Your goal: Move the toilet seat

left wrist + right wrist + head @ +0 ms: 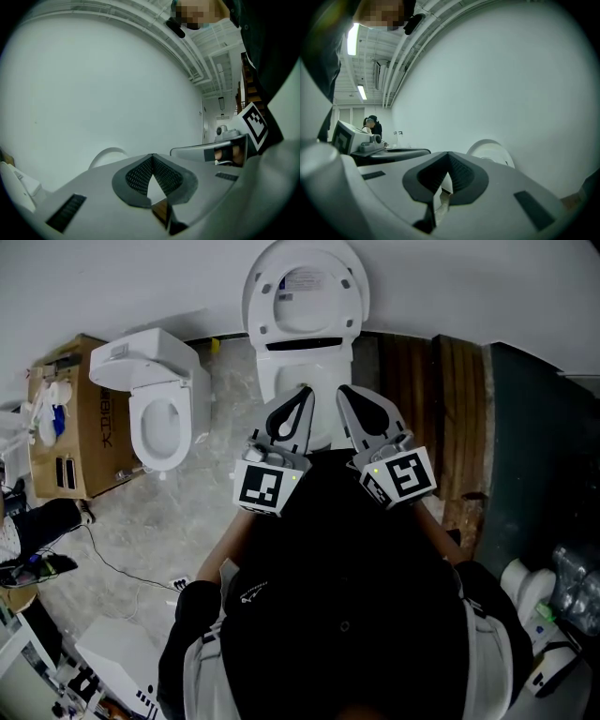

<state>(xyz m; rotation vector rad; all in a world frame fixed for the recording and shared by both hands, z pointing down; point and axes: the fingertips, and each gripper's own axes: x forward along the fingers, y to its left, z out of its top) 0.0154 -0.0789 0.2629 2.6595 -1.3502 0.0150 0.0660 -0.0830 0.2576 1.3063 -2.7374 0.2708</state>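
I am looking along my left gripper (152,161); its jaws are meeting at the tips and gripping nothing. A plain white wall (93,84) is filling most of the view beyond them. Just past the jaws, left of centre, the rounded white edge of the toilet lid (108,156) is peeking up. At the right, the right gripper (176,151) is lying alongside, with fingers (236,152) wrapping its grip and its marker cube (255,123) showing above. Ceiling pipes (187,56) are running off toward the far right.

black top (342,615), seemingly grey vest (200,673)
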